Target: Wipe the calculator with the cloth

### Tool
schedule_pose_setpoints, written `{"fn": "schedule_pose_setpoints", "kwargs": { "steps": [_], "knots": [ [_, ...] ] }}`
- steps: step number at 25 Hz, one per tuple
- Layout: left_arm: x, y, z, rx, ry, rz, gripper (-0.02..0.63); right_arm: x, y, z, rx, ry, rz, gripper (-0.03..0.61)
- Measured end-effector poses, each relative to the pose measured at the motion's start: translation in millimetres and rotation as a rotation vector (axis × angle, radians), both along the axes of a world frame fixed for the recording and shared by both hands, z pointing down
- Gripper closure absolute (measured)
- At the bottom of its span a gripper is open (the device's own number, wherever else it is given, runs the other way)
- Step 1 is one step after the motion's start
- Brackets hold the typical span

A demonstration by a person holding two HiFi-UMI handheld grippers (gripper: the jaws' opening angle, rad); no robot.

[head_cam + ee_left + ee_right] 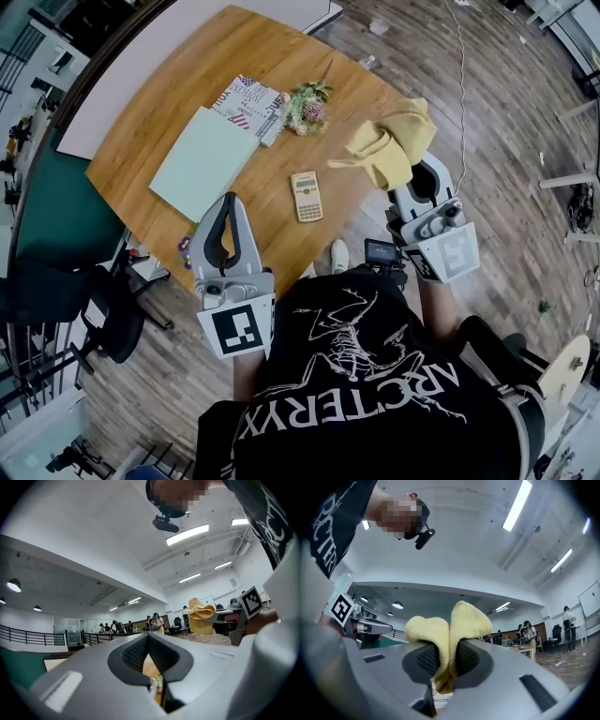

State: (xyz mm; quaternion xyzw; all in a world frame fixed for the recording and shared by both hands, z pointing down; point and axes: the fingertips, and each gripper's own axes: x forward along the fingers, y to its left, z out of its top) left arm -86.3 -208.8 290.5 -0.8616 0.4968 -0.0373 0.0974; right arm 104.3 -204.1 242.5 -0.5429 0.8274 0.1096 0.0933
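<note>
pinching rumpled yellow cloth [389,145], right claw [449,659] hangs near flat rectangular calculator [307,196].

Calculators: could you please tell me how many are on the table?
1. The calculator lies flat near the table's front edge, right of the green sheet; the raised cloth may hide more.

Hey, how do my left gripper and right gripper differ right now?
The right gripper is shut on the yellow cloth, which bunches above its fingers; the left gripper is shut on nothing. In the head view the left gripper shows left of the calculator, the right gripper right of it. Both are clear of the calculator.
</note>
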Motion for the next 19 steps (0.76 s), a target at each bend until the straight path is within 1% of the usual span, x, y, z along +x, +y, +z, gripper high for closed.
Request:
{"fn": "schedule_pose_setpoints", "kwargs": {
  "steps": [5,10,15,17,19],
  "knots": [
    [-1,-1,2,0.001,0.007,-0.008,0.604,-1,1,6,-0.004,0.006,-0.008,0.525],
    [1,-2,5,-0.008,0.007,-0.007,0.604,13,7,38,-0.045,0.019,0.03,0.525],
    [2,-3,3,-0.006,0.011,-0.012,0.604,0,2,10,-0.016,0.015,-0.004,0.525],
    [3,-4,3,-0.006,0.007,-0.013,0.604,0,1,10,-0.015,0.014,-0.009,0.525],
    [4,-5,4,-0.006,0.003,-0.015,0.604,5,2,20,-0.024,0.016,-0.002,0.525]
  ]
}}
